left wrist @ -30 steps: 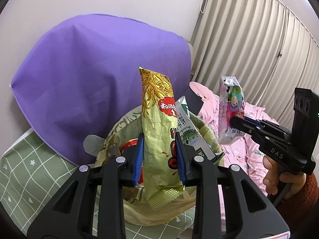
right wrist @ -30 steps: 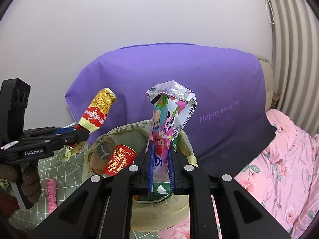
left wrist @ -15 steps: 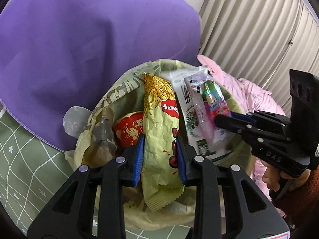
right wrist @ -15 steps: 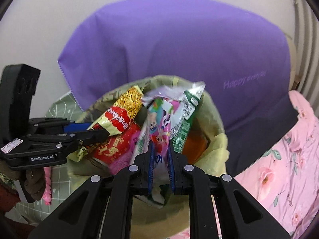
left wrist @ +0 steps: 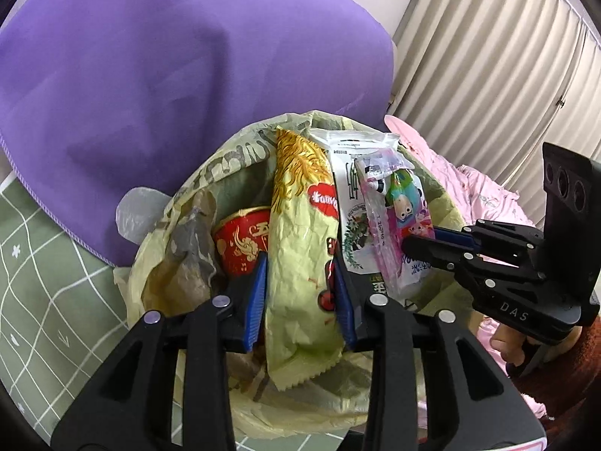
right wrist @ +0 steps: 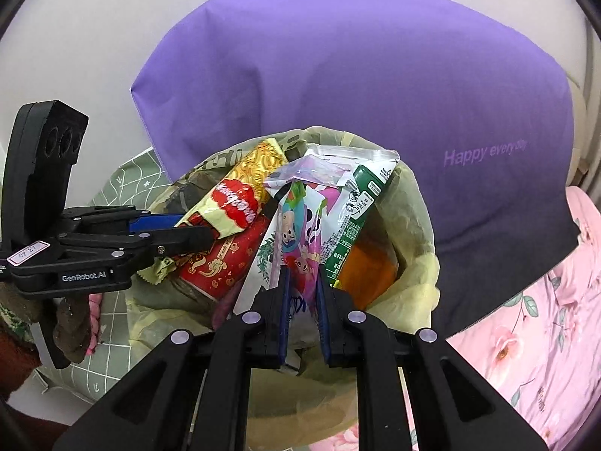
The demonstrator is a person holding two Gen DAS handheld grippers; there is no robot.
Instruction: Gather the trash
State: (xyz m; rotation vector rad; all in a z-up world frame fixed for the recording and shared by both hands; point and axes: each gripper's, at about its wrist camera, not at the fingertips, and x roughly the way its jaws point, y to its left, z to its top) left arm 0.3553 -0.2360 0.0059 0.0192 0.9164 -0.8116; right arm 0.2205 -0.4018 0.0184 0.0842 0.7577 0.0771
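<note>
Trash bag, pale yellow-green and open-mouthed, stands on a green checked sheet in front of a purple pillow; a pink floral blanket lies to its right. Left gripper points down into the bag's mouth with a yellow-green snack wrapper upright between its blue pads; its jaws are opening, and a thin gap shows between the left pad and the wrapper, so the hold looks loose. Right gripper, to the right of the left one, has a pink cartoon-printed wrapper between its narrow-set pads; its jaws are opening too, the pads still close against the wrapper. Both wrappers sit with their lower ends inside the bag. Beside them in the bag lie a red paper cup, to the left, and a white-and-green packet, at the far right. Curtains hang at far right.
</note>
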